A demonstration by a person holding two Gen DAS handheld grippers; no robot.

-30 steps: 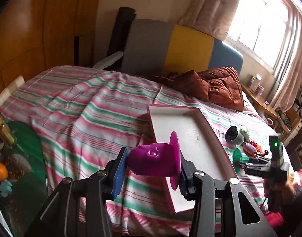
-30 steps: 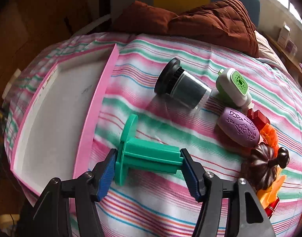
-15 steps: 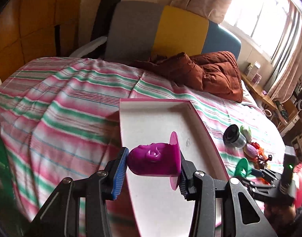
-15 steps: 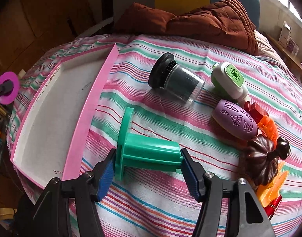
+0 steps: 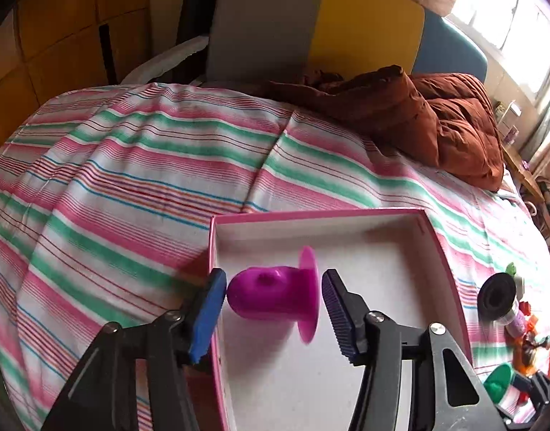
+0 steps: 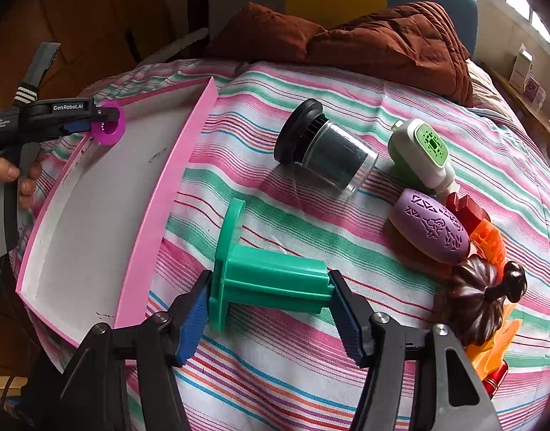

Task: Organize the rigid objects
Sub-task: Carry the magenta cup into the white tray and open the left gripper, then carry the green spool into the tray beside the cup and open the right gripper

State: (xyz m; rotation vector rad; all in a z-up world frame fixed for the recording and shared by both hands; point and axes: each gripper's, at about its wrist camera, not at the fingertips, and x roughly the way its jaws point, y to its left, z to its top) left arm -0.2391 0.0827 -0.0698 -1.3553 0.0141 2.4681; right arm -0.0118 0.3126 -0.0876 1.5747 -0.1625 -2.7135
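A magenta spool (image 5: 275,298) lies sideways and slightly blurred between the fingers of my left gripper (image 5: 273,280), just above the white floor of the pink-rimmed tray (image 5: 318,214). The jaws are opening, and a gap shows at each pad. From the right wrist view the left gripper (image 6: 106,122) hovers over the tray's (image 6: 95,208) far corner with the magenta spool (image 6: 111,129). My right gripper (image 6: 270,276) is shut on a green spool (image 6: 275,282), which lies on the striped bedspread beside the tray.
Right of the green spool lie a black-lidded jar (image 6: 325,158), a green-and-white punch (image 6: 418,154), a purple egg-shaped punch (image 6: 431,228), a brown pumpkin (image 6: 472,301) and orange bricks (image 6: 486,240). A brown quilt (image 6: 382,43) is piled at the headboard. A person's hand (image 6: 9,176) holds the left gripper.
My left gripper has moved over the tray and lower, and its pads have come off the magenta spool. The right gripper and green spool have stayed put.
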